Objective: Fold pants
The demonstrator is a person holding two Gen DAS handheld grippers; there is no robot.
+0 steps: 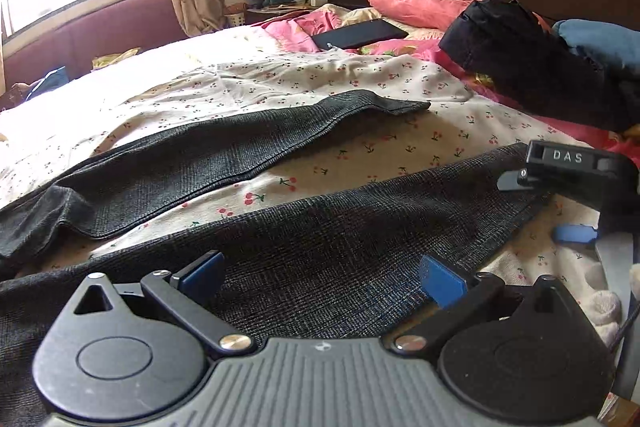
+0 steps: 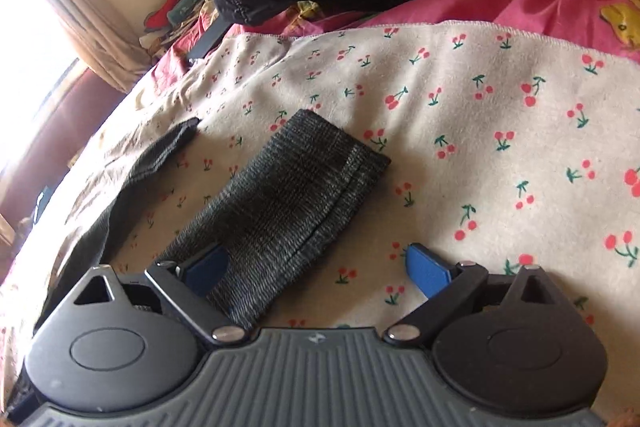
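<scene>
Both claws spread — left claw, right claw over pants; black bag beyond legs.

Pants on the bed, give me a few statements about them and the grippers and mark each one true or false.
1. The pants lie with both legs spread apart on the cherry-print sheet. True.
2. The left gripper is shut on the fabric. False: it is open above the near leg.
3. The right gripper is open near a leg hem. True.
4. The pants are bright pink. False: they are dark grey.
</scene>
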